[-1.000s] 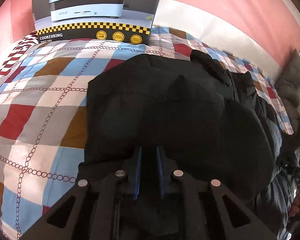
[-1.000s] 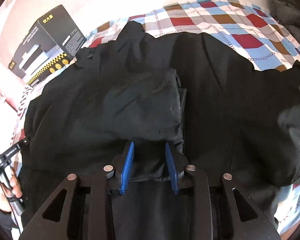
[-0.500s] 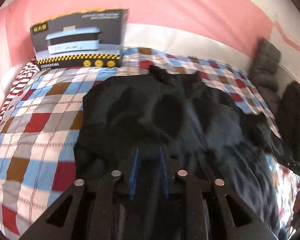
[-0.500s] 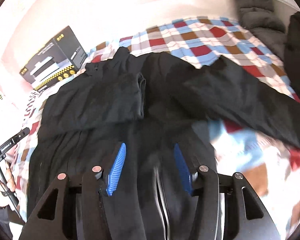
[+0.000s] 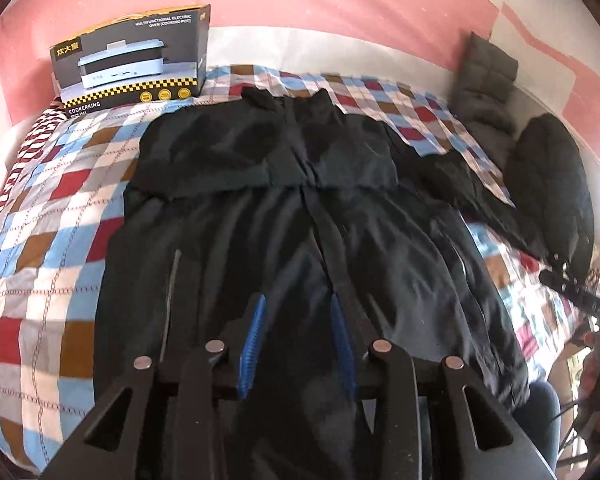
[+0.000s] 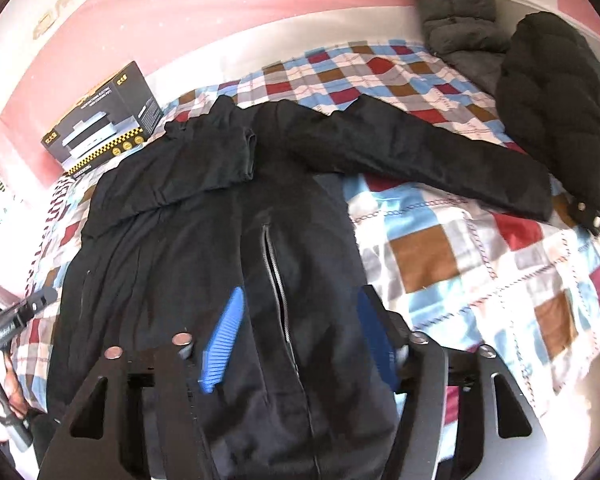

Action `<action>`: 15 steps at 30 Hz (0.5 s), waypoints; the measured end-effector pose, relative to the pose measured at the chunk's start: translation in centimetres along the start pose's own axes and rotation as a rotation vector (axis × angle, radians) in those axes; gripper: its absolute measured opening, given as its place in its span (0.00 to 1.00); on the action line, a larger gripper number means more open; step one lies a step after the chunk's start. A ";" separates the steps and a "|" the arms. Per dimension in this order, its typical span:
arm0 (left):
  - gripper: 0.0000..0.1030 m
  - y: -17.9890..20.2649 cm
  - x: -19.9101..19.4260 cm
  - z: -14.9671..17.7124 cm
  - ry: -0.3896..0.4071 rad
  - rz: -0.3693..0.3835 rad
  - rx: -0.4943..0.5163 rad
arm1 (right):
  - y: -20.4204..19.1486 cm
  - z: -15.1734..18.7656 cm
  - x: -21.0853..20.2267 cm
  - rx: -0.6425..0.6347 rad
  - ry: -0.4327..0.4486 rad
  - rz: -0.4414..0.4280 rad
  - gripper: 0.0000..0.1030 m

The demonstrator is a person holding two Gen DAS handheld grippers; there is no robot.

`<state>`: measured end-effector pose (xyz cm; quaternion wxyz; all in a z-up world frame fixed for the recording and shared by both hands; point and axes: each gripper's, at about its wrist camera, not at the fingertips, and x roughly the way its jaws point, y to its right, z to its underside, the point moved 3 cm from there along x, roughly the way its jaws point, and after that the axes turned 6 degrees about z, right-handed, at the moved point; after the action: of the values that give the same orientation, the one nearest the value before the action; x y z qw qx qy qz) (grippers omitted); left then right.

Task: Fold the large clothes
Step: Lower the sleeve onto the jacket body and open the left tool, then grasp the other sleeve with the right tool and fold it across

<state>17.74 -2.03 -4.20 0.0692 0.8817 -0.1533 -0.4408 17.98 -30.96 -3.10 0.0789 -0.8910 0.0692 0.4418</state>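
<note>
Lying front-up on the checked bedspread [image 5: 48, 248], the black coat [image 5: 300, 220] stretches from the near edge toward the far wall, one sleeve [image 6: 420, 160] flung out to the right. Both grippers hang above its lower half — the left gripper [image 5: 296, 304] with jaws slightly apart, the right gripper [image 6: 300, 304] wider; both have just been opening, with nothing clamped. An appliance box [image 5: 132, 64] stands far left.

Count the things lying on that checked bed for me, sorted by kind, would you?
Coats and jackets: 3: long black zip-front coat, grey quilted puffer jacket, black quilted puffer jacket
Cardboard boxes: 1: black cooker box printed with an electric cooking pot
Total: 4
</note>
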 end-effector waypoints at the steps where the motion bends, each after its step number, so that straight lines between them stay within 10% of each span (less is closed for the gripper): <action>1: 0.35 0.2 -0.2 0.3 -0.005 0.005 0.000 | 0.2 0.2 -0.3 0.001 0.006 0.003 0.60; 15: 0.36 0.7 0.6 0.1 -0.011 -0.008 0.009 | 2.7 0.5 0.5 0.058 0.007 0.024 0.60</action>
<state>17.83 -2.92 -4.50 0.0626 0.8802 -0.1522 -0.4451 17.38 -33.52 -3.99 0.0994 -0.8890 0.0930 0.4373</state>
